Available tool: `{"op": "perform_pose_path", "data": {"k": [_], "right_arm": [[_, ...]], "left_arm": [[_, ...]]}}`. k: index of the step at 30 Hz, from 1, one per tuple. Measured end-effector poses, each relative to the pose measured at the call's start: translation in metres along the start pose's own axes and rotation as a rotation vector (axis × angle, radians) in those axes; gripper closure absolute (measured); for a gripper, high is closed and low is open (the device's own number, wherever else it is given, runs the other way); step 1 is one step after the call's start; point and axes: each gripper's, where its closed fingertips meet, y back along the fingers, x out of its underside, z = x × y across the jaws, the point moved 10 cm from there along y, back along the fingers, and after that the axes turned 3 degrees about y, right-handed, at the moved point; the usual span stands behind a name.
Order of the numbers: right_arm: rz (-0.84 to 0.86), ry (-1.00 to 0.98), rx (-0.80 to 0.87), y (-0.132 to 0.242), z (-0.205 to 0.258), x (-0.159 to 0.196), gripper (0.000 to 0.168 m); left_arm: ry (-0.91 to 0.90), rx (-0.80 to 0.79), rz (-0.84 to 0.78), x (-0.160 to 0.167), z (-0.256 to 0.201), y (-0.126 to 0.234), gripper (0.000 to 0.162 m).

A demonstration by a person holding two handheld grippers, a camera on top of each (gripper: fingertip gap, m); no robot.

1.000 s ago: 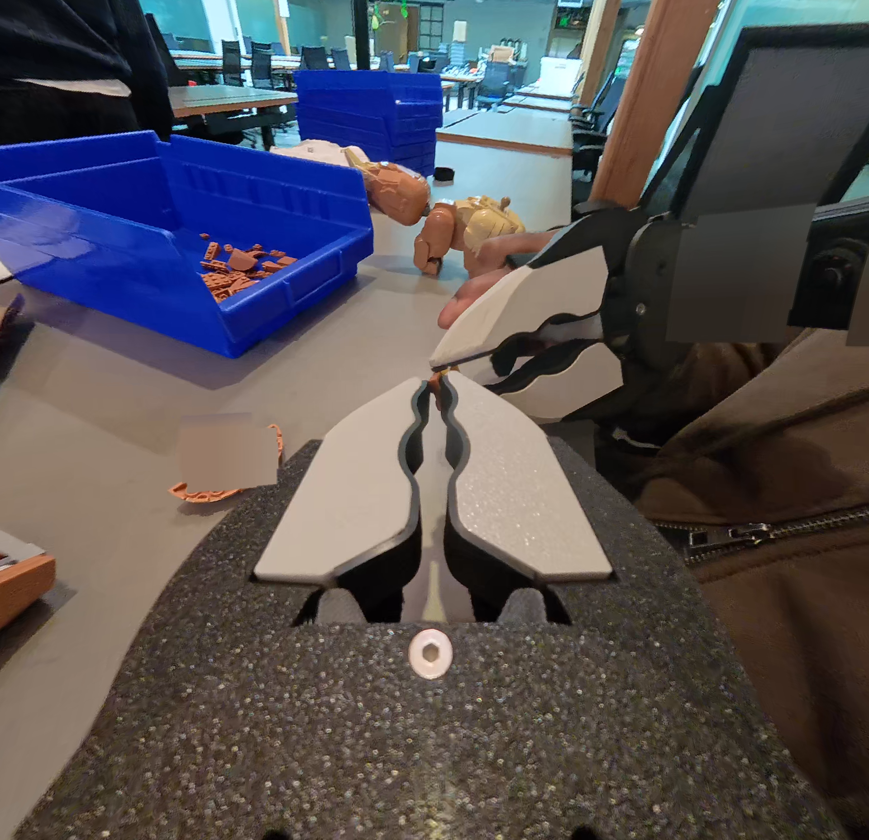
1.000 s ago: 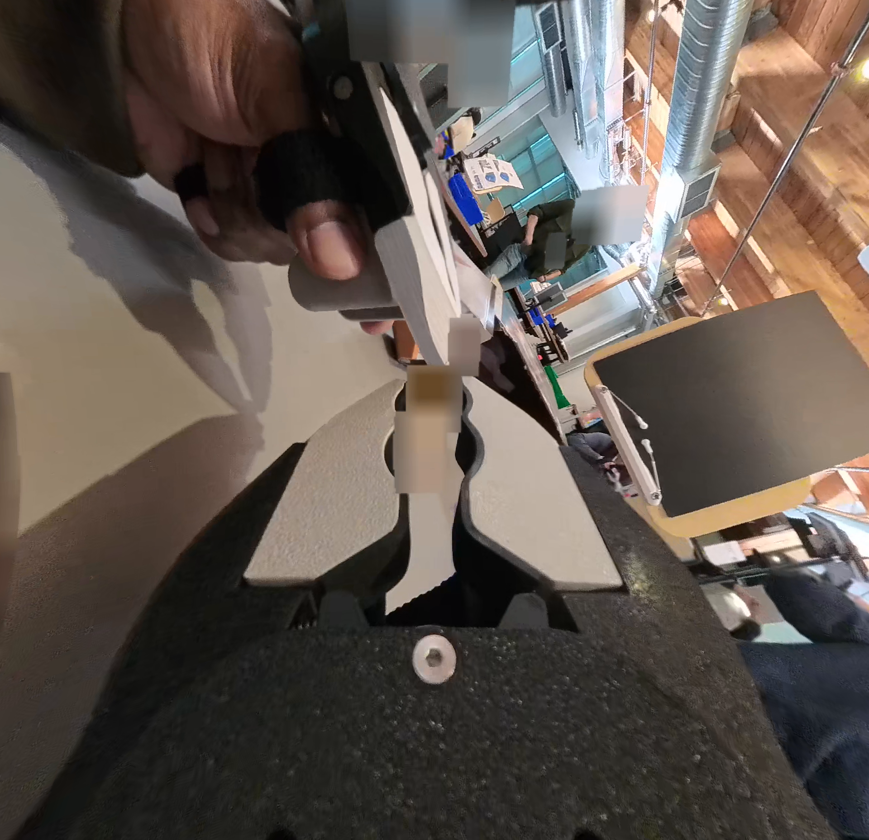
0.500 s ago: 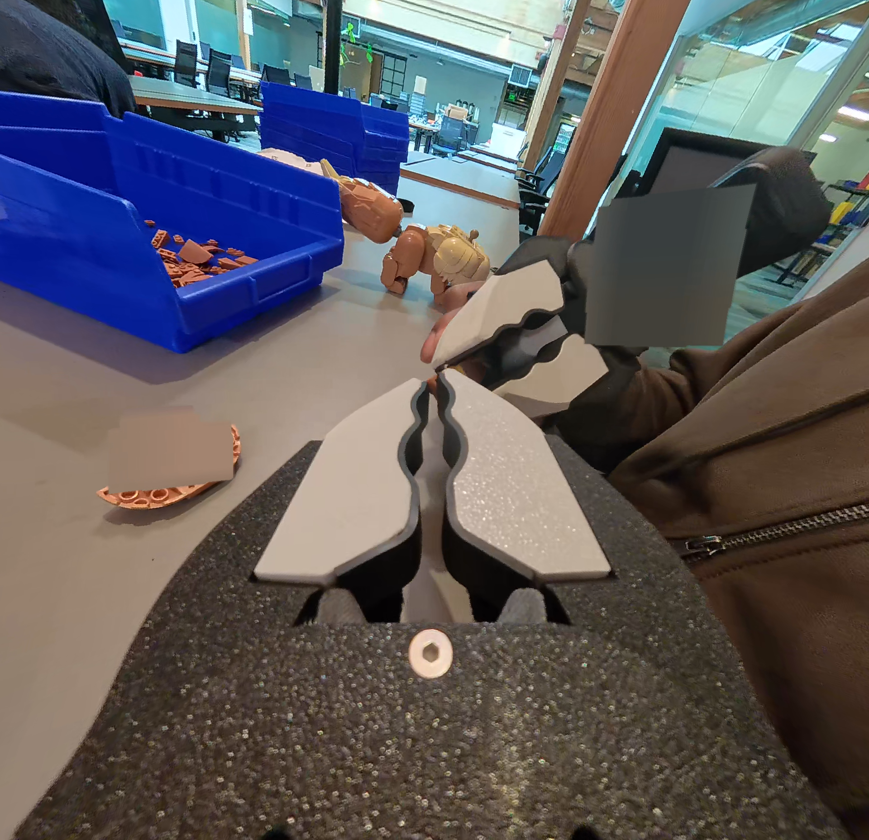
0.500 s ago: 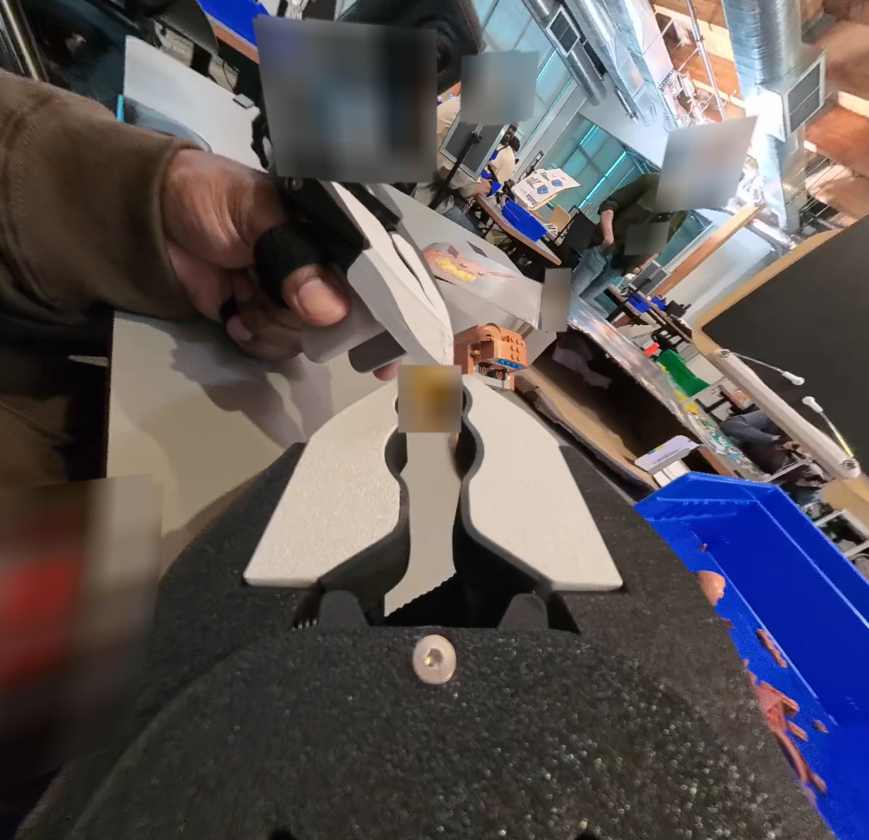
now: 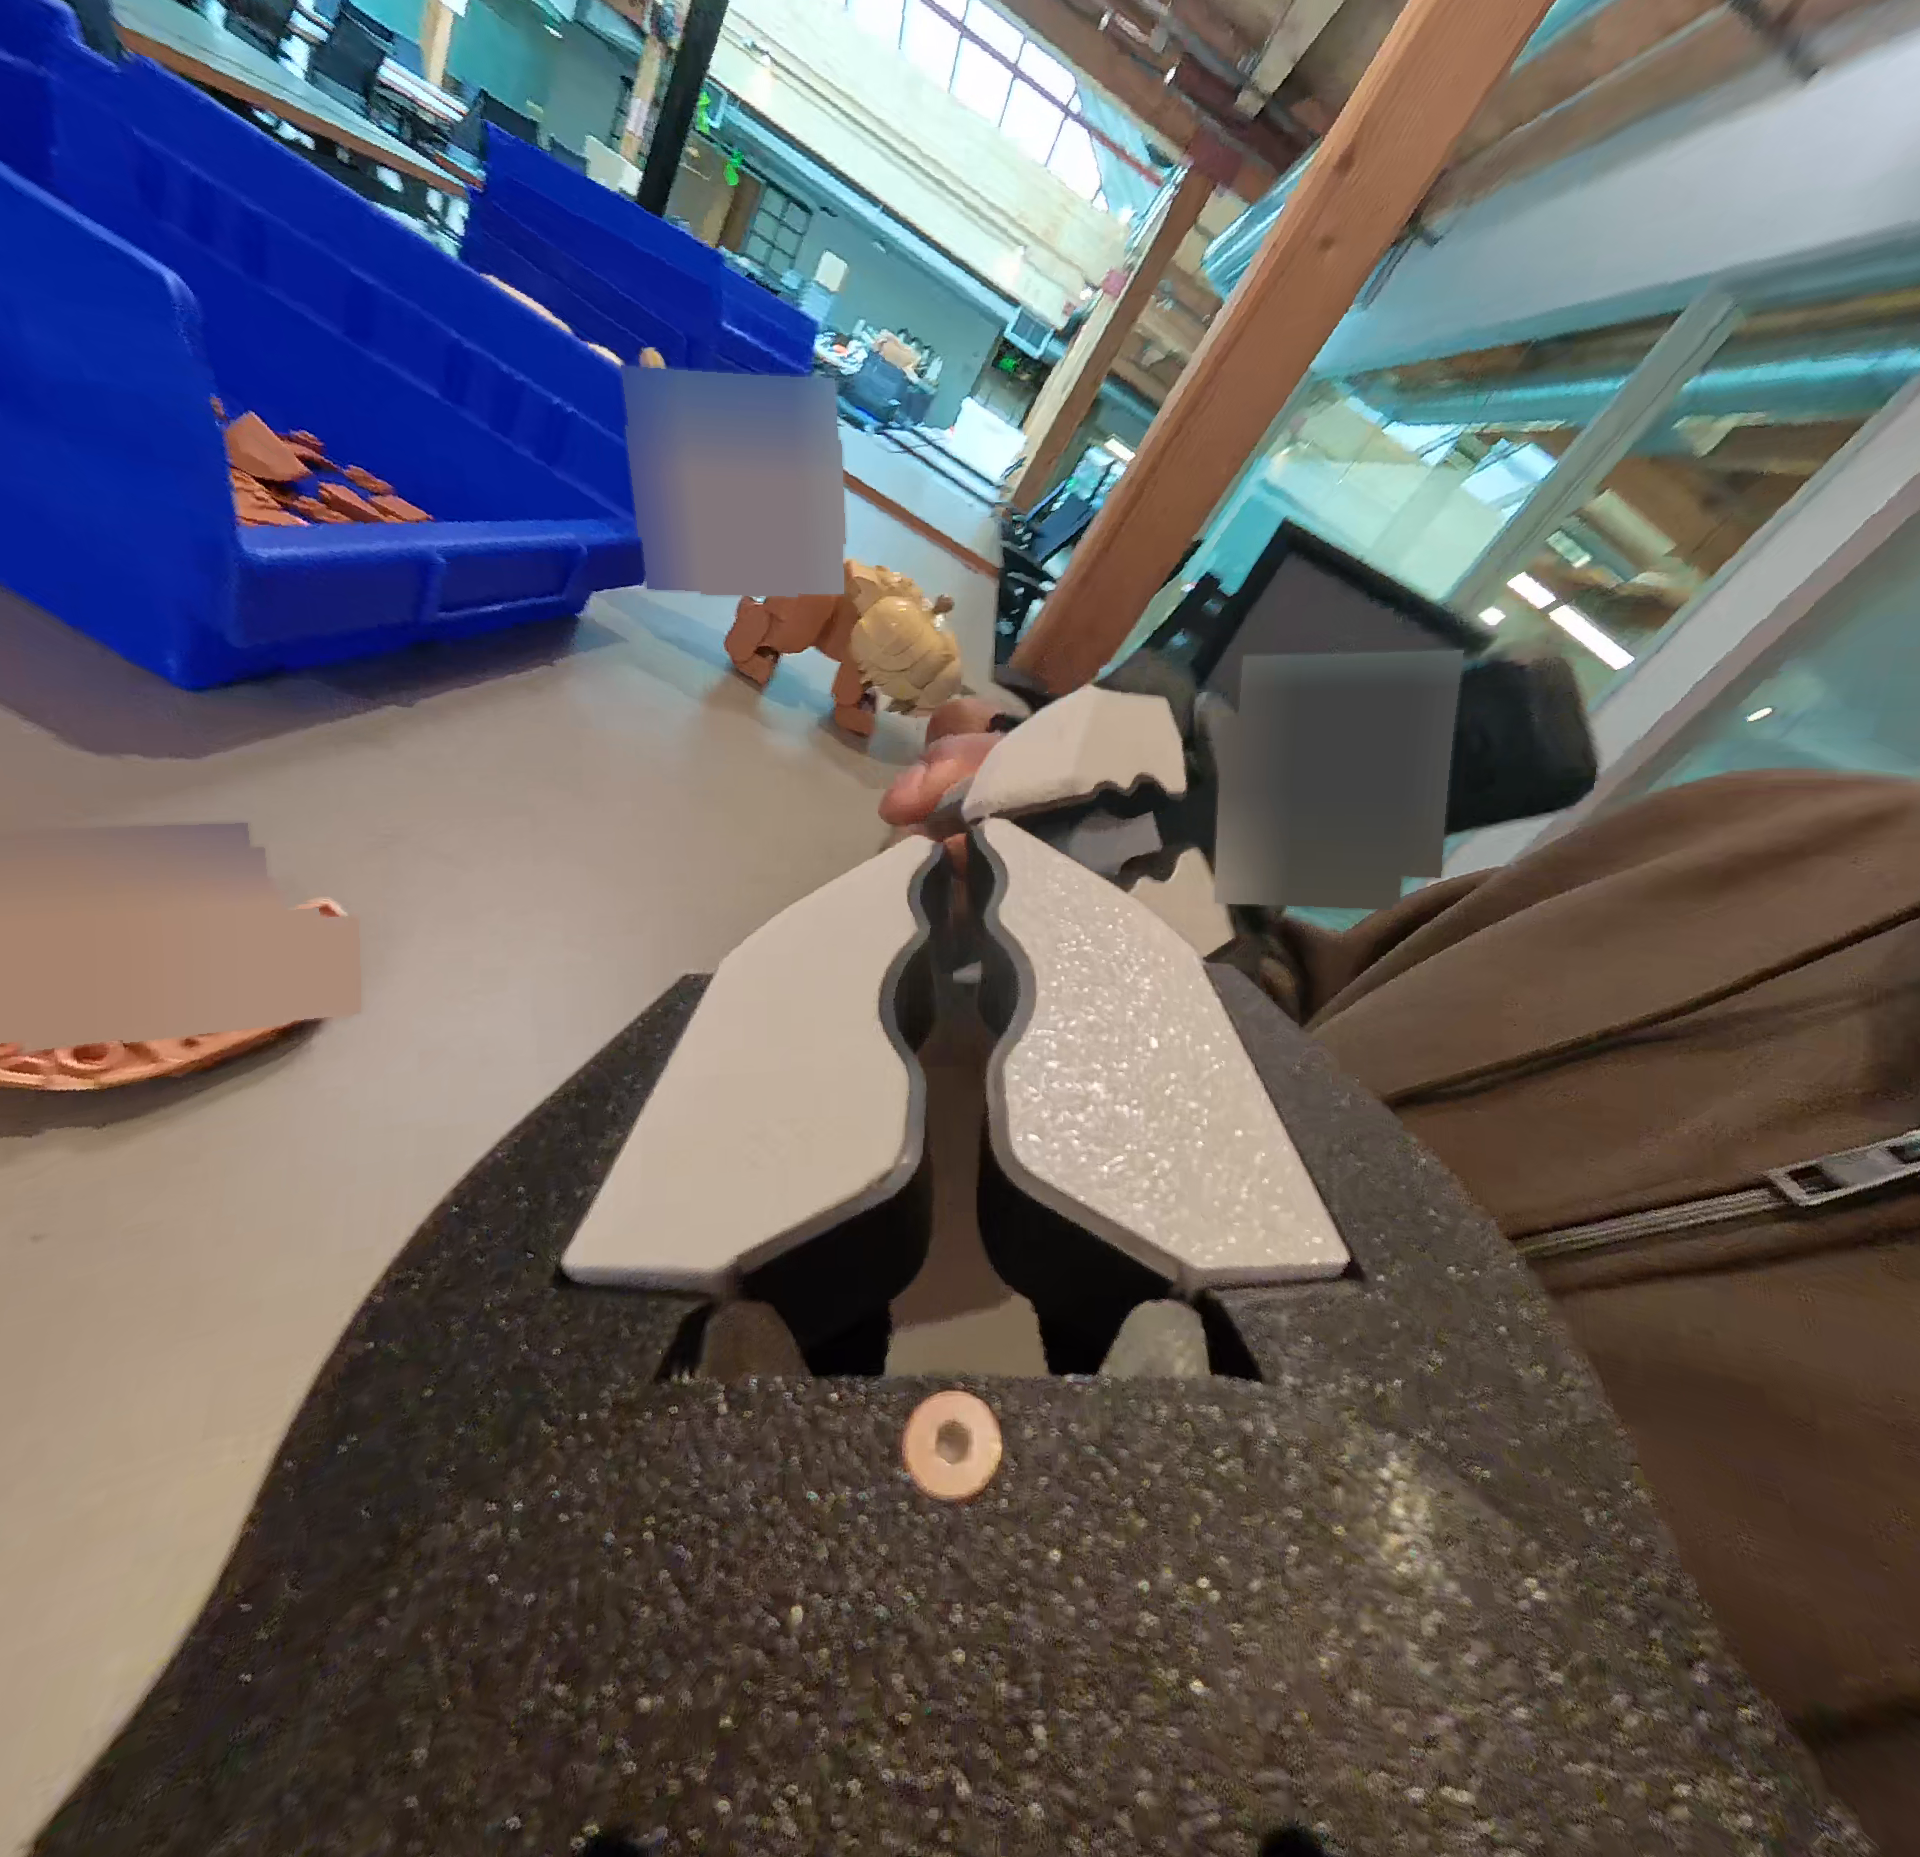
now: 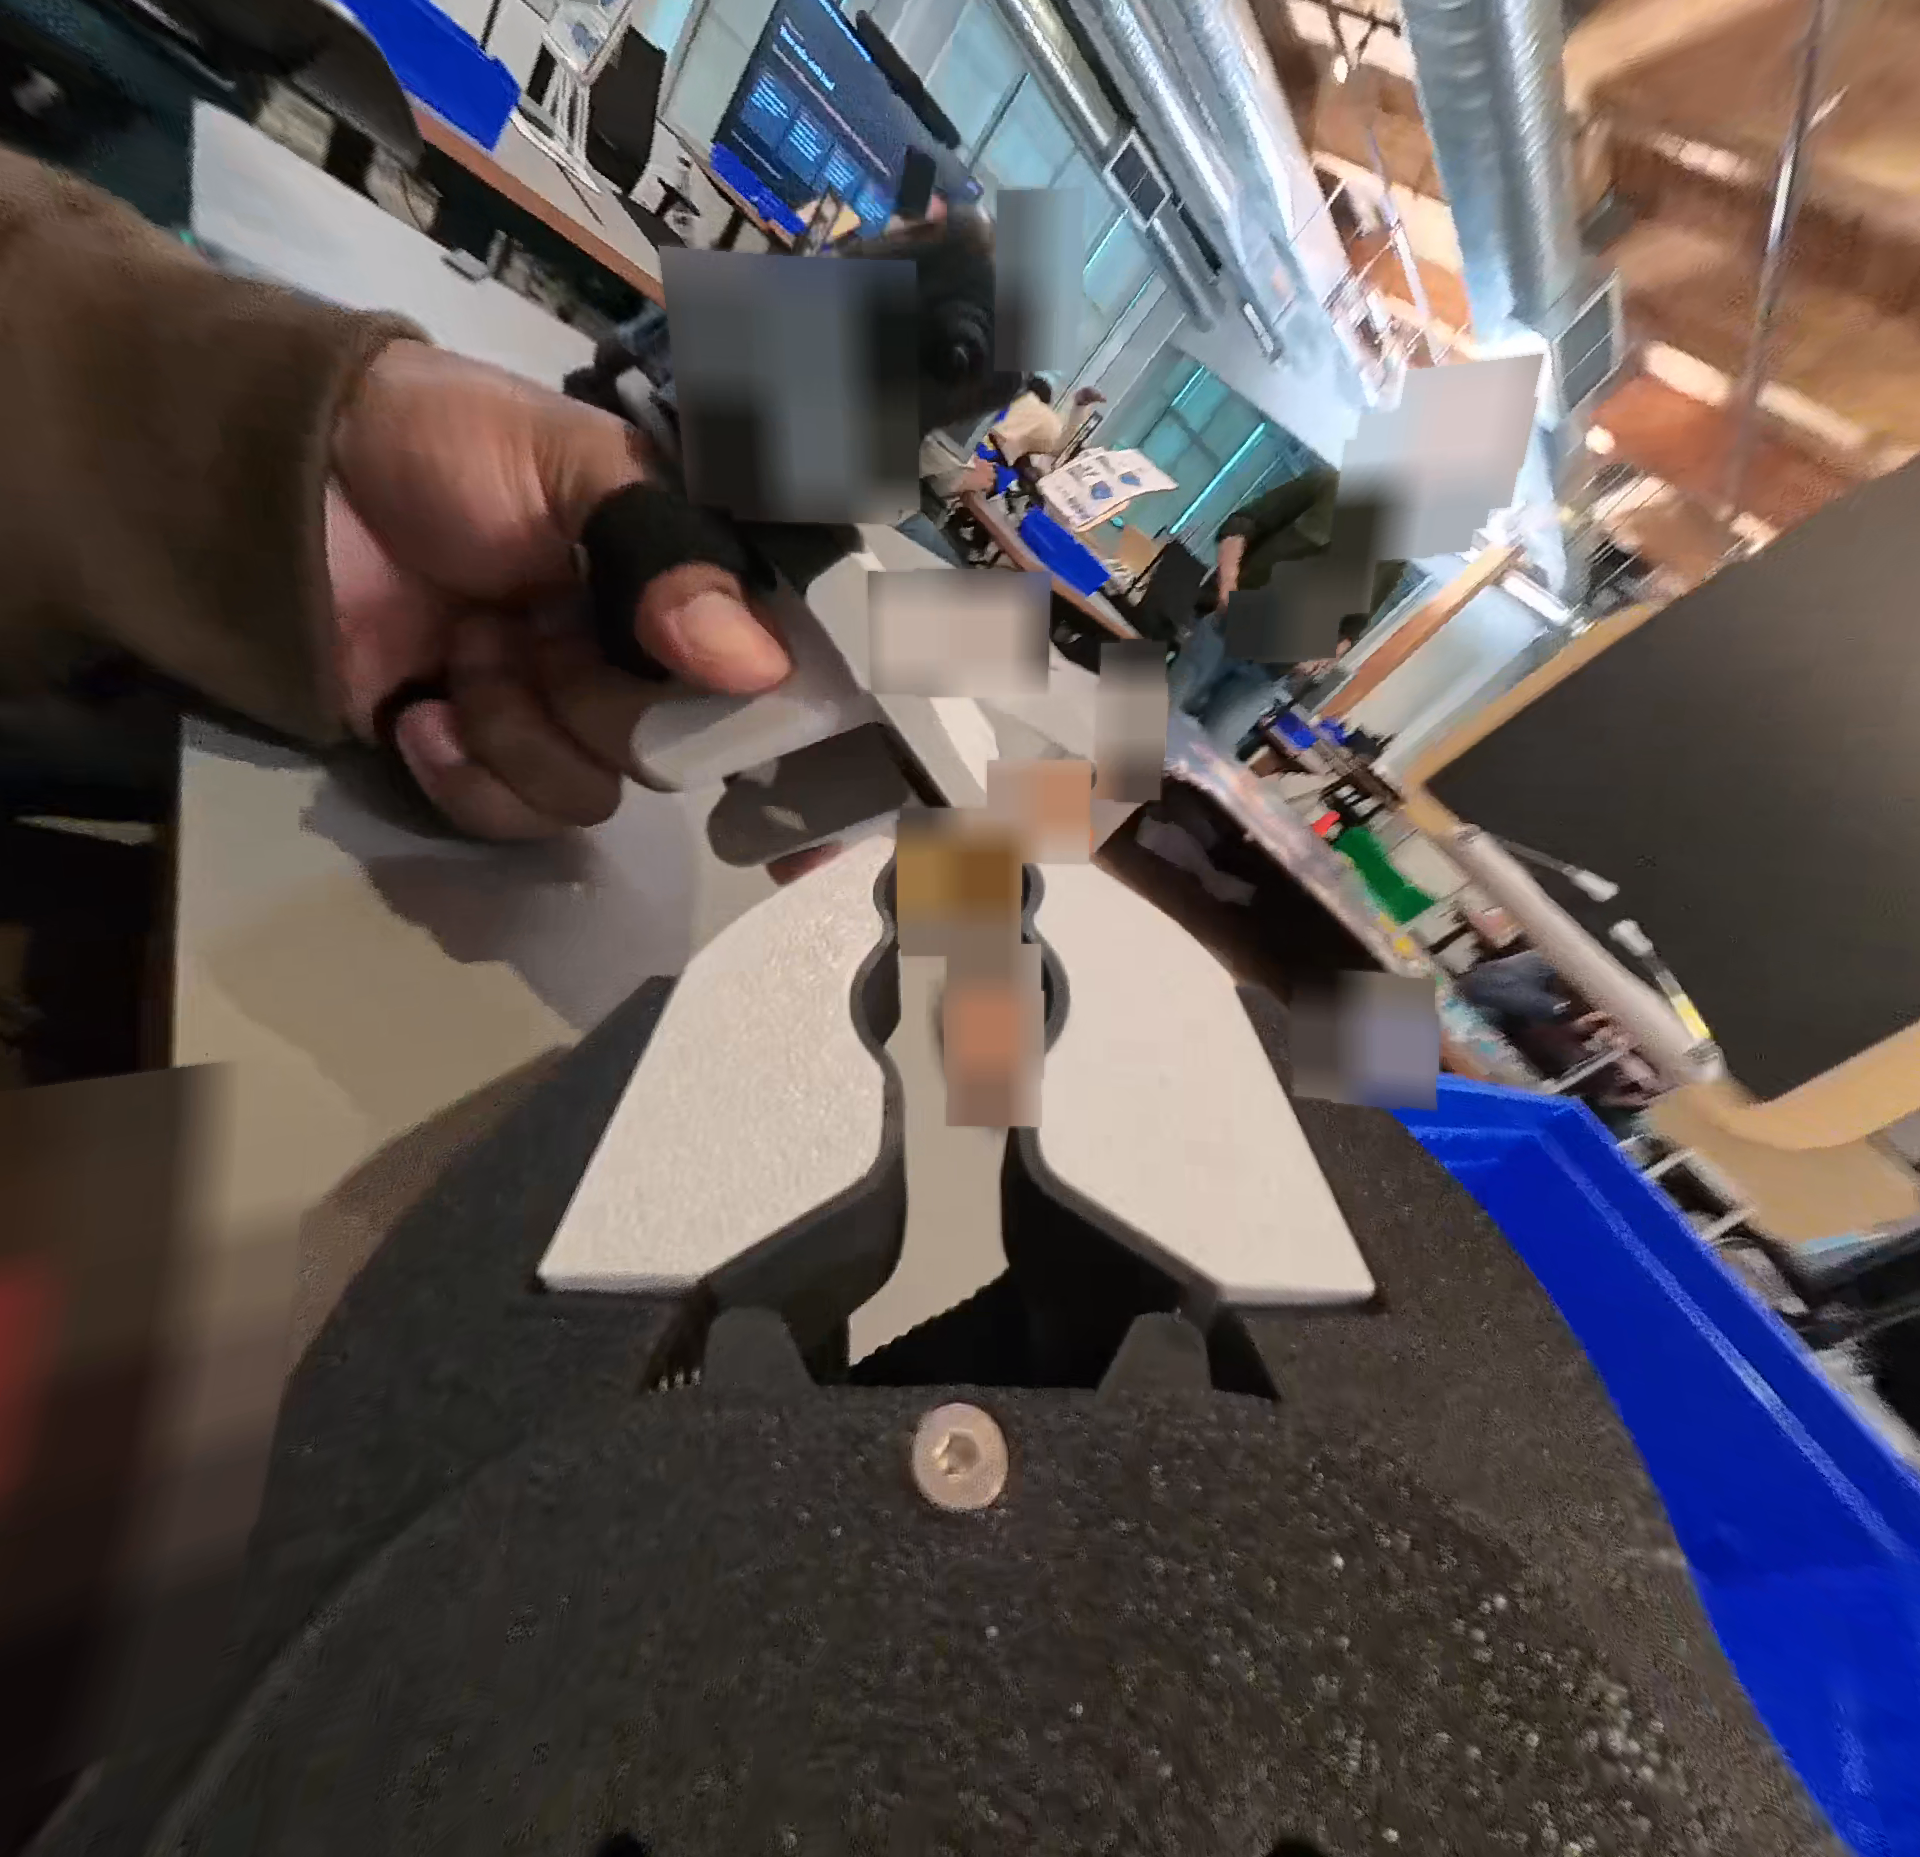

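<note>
In the left wrist view my left gripper (image 5: 951,857) is shut on a small dark brown piece (image 5: 951,914) pinched at its tips, above the grey table (image 5: 468,872). My right gripper (image 5: 961,810) meets it tip to tip from the right. In the right wrist view my right gripper (image 6: 961,877) is shut on a small tan-brown piece that a blurred patch mostly hides. The left gripper (image 6: 914,799) and the hand (image 6: 499,612) holding it come in from the left. I cannot tell whether both grip one piece or two joined pieces.
A blue bin (image 5: 312,581) with several brown bricks (image 5: 301,477) stands at the left, with stacked blue bins (image 5: 623,259) behind. A brick-built animal figure (image 5: 883,644) stands beyond the grippers. A curved orange plate (image 5: 104,1059) lies at left. A brown jacket (image 5: 1662,1080) fills the right. A blue bin (image 6: 1662,1340) lies at the right. Less than 4 cm separates the two grippers' tips.
Both grippers stayed tip to tip while turning together. The left view tilted up and rolled. The right view swung from the ceiling toward the room, bringing a blue bin into view.
</note>
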Motion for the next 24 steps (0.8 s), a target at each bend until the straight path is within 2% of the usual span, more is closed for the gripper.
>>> {"op": "perform_pose_path", "data": {"k": [4,11,18,19,21,24], "right_arm": [[-0.017,0.128,0.049,0.001,0.006,-0.005,0.153],[-0.098,0.033,0.049,0.004,0.002,-0.01,0.153],[-0.145,-0.072,0.029,0.005,-0.003,-0.012,0.153],[-0.192,-0.109,0.038,0.011,-0.005,-0.013,0.168],[-0.275,-0.209,0.067,0.018,-0.013,-0.013,0.168],[-0.176,-0.168,0.088,0.009,-0.011,-0.008,0.168]], "left_arm": [[0.124,0.084,-0.022,0.001,0.001,0.001,0.159],[0.272,0.218,-0.077,0.003,0.003,-0.004,0.158],[0.281,0.227,-0.09,0.003,0.003,-0.006,0.159],[0.28,0.226,-0.084,0.003,0.003,-0.007,0.159],[0.292,0.193,-0.115,0.001,0.007,-0.004,0.16],[0.267,0.143,-0.145,0.0,0.007,0.0,0.16]]}}
